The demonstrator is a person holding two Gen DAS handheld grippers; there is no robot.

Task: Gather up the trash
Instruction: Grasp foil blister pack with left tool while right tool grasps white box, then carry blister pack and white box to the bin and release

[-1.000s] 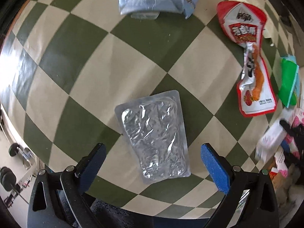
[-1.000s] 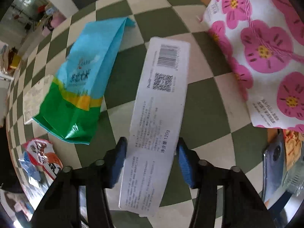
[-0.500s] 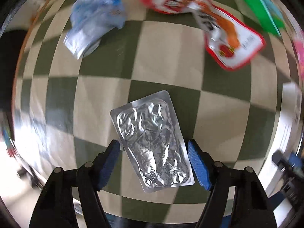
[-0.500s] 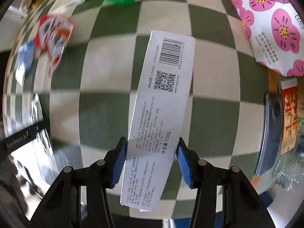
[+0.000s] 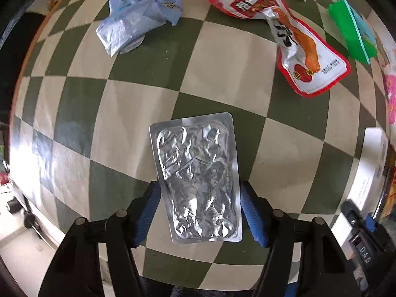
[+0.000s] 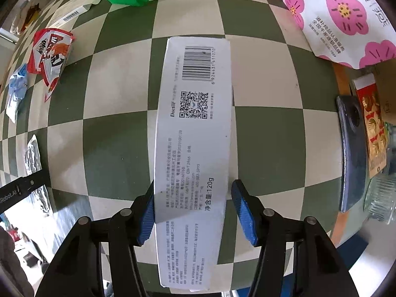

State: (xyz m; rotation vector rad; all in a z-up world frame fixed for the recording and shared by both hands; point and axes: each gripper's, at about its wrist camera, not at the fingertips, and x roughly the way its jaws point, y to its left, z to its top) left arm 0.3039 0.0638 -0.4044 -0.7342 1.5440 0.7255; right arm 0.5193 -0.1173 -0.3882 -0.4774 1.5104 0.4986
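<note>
Where left gripper (image 5: 198, 212) gaped, jaws now closing on foil pack (image 5: 198, 178) — right gripper (image 6: 193, 212) clamps box (image 6: 193, 148).

surface: green-and-cream checked tablecloth (image 5: 148, 128) lying flat | light: daylight glaring across its left side | floor: pale, showing beyond the edge

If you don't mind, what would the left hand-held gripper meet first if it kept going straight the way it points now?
The silver foil pouch, already between the fingers of the left hand-held gripper, whose jaws have just been closing on it. Directly beneath lies the checkered tablecloth; how near the fingertips are to it is unclear.
</note>
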